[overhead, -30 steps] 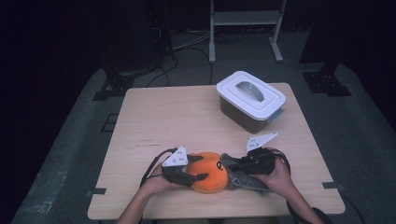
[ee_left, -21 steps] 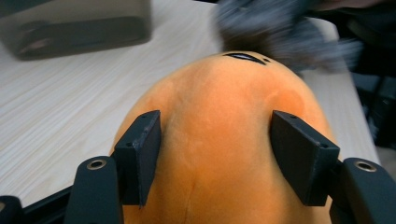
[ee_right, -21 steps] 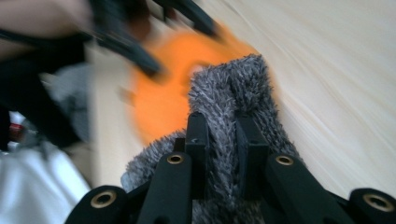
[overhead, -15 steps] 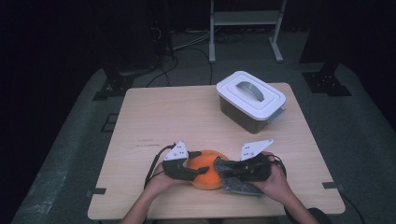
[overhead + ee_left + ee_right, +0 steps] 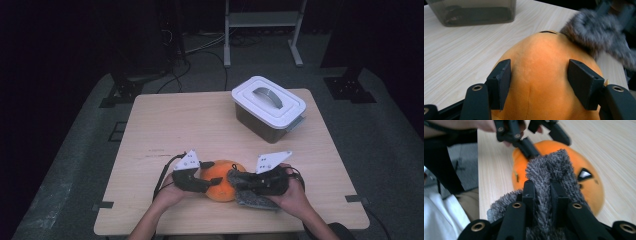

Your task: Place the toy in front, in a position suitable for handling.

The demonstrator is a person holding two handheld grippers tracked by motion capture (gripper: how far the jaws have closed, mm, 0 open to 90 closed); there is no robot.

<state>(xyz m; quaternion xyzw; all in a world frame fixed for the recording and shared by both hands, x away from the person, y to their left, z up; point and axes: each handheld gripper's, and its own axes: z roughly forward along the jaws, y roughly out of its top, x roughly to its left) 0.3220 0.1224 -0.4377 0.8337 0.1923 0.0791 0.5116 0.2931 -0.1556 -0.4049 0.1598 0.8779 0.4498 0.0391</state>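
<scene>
A round orange plush (image 5: 220,181) with a face lies near the table's front edge. My left gripper (image 5: 206,186) is shut on its left side. In the left gripper view both pads press into the plush (image 5: 539,57), and the jaws have just been closing a little on it. My right gripper (image 5: 239,181) comes in from the right, shut on a grey furry piece (image 5: 255,201). In the right gripper view the fur (image 5: 549,165) is pinched between the narrow jaws of that gripper (image 5: 543,192), with the plush (image 5: 589,190) behind it. Whether the fur is attached to the plush is hidden.
A dark plastic box with a white handled lid (image 5: 268,105) stands at the back right of the wooden table (image 5: 190,120). Beyond the table, a metal rack's legs and cables lie on the grey floor.
My right gripper, with the grey fur in it, has shifted slightly left and toward the near edge. The left gripper and the plush have stayed where they were.
</scene>
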